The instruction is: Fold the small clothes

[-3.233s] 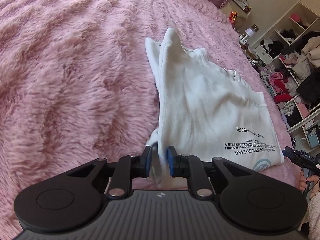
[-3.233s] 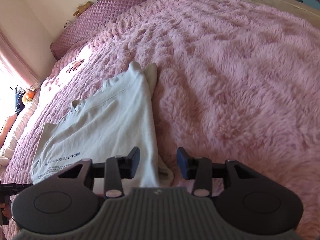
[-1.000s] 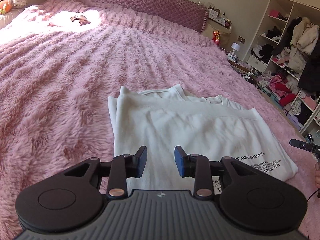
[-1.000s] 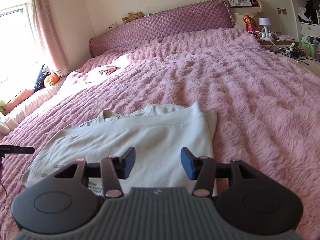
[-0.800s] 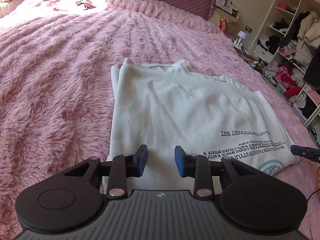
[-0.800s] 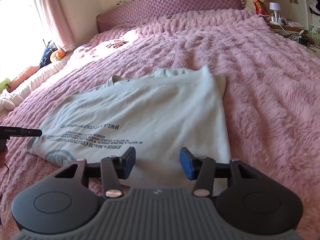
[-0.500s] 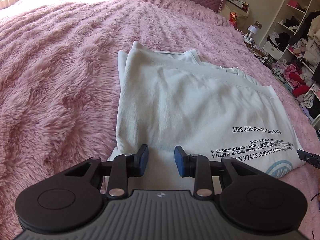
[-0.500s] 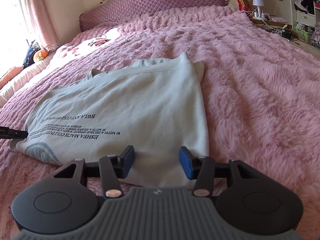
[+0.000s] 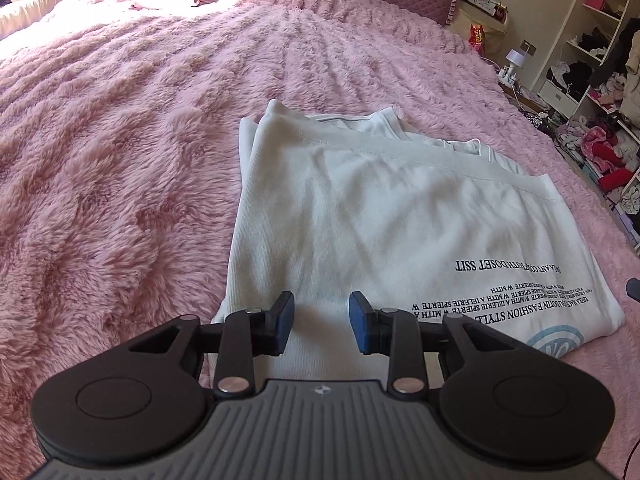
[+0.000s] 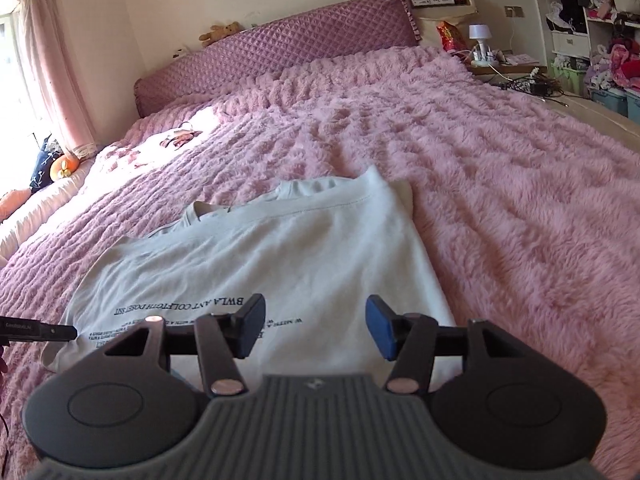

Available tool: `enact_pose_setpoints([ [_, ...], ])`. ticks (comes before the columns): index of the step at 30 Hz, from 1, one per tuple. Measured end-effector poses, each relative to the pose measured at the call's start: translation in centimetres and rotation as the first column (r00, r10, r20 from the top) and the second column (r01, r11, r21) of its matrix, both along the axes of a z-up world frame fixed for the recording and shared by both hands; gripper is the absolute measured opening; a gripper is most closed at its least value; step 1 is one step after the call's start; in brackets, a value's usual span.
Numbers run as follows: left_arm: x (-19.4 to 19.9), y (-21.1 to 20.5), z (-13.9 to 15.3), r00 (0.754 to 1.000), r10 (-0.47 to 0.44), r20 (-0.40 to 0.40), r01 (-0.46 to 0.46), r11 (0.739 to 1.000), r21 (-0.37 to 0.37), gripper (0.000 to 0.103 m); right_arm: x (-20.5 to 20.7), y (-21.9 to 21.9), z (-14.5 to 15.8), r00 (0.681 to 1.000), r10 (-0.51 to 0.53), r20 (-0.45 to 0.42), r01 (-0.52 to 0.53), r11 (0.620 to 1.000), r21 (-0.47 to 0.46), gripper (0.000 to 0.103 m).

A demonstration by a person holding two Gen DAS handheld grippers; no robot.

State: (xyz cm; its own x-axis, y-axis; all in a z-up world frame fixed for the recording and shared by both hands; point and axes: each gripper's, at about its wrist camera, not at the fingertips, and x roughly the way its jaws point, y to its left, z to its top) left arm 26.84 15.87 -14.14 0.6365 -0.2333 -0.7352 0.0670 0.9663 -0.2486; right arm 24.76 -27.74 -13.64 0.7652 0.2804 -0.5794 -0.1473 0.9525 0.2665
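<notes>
A wide bed [image 9: 120, 128] fills both views, covered by a shaggy pink blanket [image 10: 500, 184], with a quilted purple headboard [image 10: 280, 44] at its far end. A shelf [image 9: 600, 92] crammed with clothes stands off the bed's right side.

On the blanket lies a white shirt [image 9: 360, 220], folded lengthways with one layer lapped over the other, its collar toward the headboard. The black lettering [image 9: 512, 280] near its near end reads upside down from here.

The left hand-held gripper [image 9: 320, 318] hangs just above the shirt's near end, jaws partly spread with nothing pinched; bare cloth shows between the blue pads [image 9: 284, 316].

The right hand-held gripper [image 10: 316, 330] hovers over the shirt's near right part, its jaws opening and already spread wider, empty, cloth visible below the gap.
</notes>
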Motion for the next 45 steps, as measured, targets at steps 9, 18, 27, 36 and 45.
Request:
enact_pose_setpoints([
  [9, -1.0, -1.2, 2.1, 0.994, 0.042, 0.097, -0.045, 0.999, 0.031, 0.038, 6.1, 9.2, 2.3, 0.993, 0.108, 0.049, -0.103, 0.990, -0.099, 0.059],
  [18, 0.8, -1.0, -0.4, 0.997, 0.067, 0.046, -0.066, 0.998, -0.022, 0.041, 16.6, 16.8, -0.5, 0.994, 0.093, 0.064, -0.067, 0.940, -0.333, 0.059],
  [27, 0.6, -1.0, -1.6, 0.997, 0.022, 0.067, -0.020, 0.999, -0.031, 0.050, 25.3, 21.4, -4.7, 0.999, 0.033, 0.002, -0.029, 0.890, -0.455, 0.058],
  [36, 0.6, -0.9, -1.9, 0.997, 0.007, 0.072, -0.005, 0.999, -0.035, 0.051, 25.3, 21.8, -7.2, 0.999, 0.033, -0.035, -0.046, 0.859, -0.509, 0.060],
  [45, 0.2, -0.8, -0.9, 0.998, 0.032, 0.056, -0.030, 0.999, -0.036, 0.051, 18.1, 20.7, -5.7, 0.992, 0.124, -0.006, -0.108, 0.839, -0.533, 0.060],
])
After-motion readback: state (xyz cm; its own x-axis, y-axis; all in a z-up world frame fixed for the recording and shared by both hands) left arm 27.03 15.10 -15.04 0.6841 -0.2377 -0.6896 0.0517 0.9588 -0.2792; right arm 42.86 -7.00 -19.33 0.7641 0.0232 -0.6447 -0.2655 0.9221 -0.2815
